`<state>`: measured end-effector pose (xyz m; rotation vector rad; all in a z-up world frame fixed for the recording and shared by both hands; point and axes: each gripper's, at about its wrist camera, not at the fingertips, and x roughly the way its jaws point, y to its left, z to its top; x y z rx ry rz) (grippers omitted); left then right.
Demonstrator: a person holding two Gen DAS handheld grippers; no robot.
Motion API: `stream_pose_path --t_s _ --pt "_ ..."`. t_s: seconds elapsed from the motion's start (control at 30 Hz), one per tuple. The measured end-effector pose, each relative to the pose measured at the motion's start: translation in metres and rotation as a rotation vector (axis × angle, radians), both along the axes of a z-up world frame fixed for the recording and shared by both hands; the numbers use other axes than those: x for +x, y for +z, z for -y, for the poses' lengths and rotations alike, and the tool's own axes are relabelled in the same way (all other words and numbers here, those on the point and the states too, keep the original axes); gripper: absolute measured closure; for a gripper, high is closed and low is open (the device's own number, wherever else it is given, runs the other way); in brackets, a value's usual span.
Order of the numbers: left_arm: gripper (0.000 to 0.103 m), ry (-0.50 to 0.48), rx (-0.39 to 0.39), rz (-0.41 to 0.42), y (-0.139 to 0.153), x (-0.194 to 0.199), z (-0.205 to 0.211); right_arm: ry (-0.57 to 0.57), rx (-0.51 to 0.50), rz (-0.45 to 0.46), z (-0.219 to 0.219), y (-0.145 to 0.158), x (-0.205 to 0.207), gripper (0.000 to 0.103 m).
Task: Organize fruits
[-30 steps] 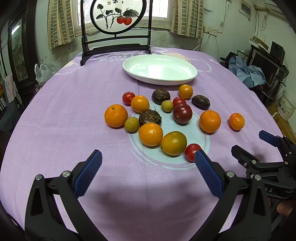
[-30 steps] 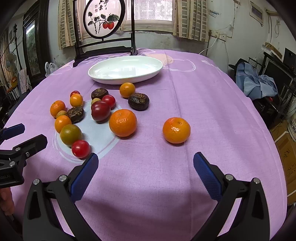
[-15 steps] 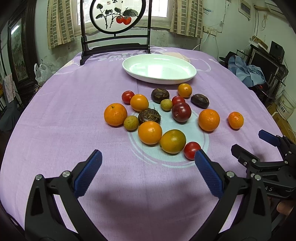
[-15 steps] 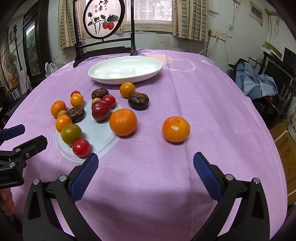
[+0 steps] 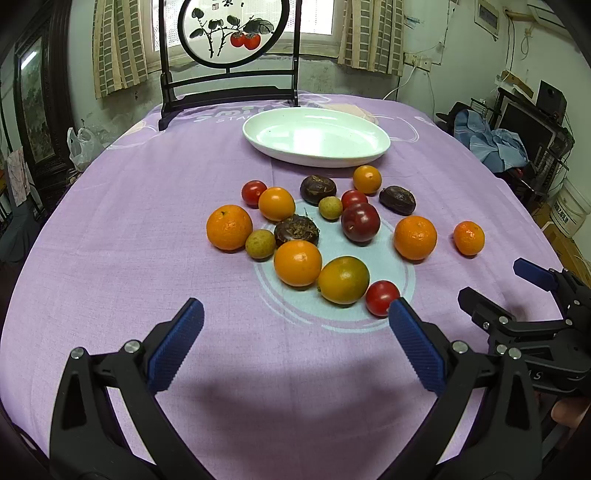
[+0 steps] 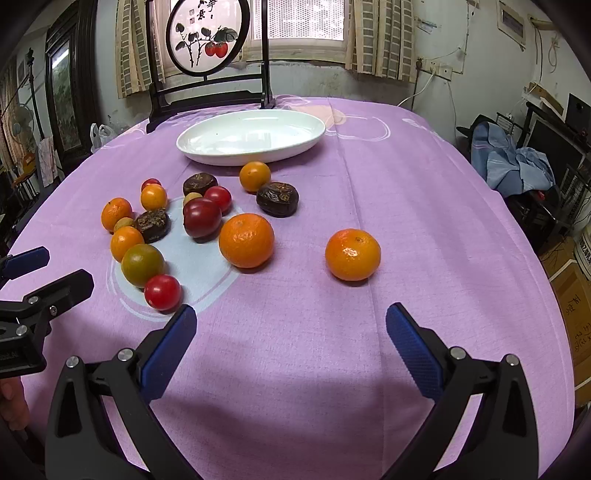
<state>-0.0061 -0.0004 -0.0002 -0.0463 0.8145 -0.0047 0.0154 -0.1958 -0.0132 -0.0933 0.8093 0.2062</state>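
Observation:
Several fruits lie loose on the purple tablecloth: oranges, red tomatoes, dark passion fruits, a dark plum (image 5: pixel 360 222) and small yellow-green fruits. An empty white oval plate (image 5: pixel 316 136) (image 6: pixel 251 136) stands behind them. My left gripper (image 5: pixel 295 317) is open and empty, just short of a green-orange citrus (image 5: pixel 343 280) and a red tomato (image 5: pixel 382 297). My right gripper (image 6: pixel 290 323) is open and empty, in front of a lone orange (image 6: pixel 352 254) and a bigger orange (image 6: pixel 246 240). Each gripper shows at the side of the other's view.
A black wooden stand with a round painted screen (image 5: pixel 229 33) stands at the table's far edge behind the plate. The table's right edge drops to clutter with blue cloth (image 6: pixel 517 162) and boxes. Bare purple cloth (image 5: pixel 129 221) lies left of the fruits.
Both grippers stay open. The fruits sit a little higher in the left wrist view, so that gripper has drawn back slightly. The right view has hardly shifted.

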Motion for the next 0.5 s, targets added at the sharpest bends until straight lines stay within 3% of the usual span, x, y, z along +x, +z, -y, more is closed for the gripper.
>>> stream_pose_path --t_s 0.5 --pt "0.002 -0.01 0.011 -0.006 -0.003 -0.0036 0.001 0.006 -0.02 -0.015 0.0058 -0.0009 0.0031 0.001"
